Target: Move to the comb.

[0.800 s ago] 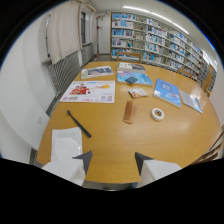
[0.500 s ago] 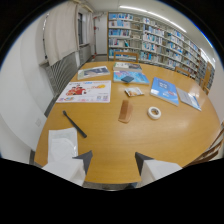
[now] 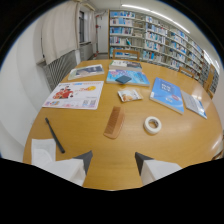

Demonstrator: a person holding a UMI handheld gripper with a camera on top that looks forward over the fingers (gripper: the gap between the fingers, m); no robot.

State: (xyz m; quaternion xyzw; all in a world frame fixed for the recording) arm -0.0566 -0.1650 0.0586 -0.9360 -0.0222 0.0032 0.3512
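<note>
A brown comb (image 3: 114, 122) lies flat on the round wooden table (image 3: 95, 150), a little beyond my fingers and roughly in line with the gap between them. My gripper (image 3: 114, 159) hovers above the near part of the table, open, with nothing between its two dark fingertips (image 3: 85, 157). A white roll of tape (image 3: 152, 124) rests just to the right of the comb.
A black pen (image 3: 54, 135) and a white tissue (image 3: 42, 151) lie left of the fingers. Posters and booklets (image 3: 75, 94) cover the far half of the table, with a blue book (image 3: 166, 93) at the right. Bookshelves (image 3: 155, 42) and a radiator (image 3: 59, 67) stand beyond.
The gripper has moved forward and slightly left over the table; the comb and tape now appear closer and more centred ahead of the fingers. The fingers stay open.
</note>
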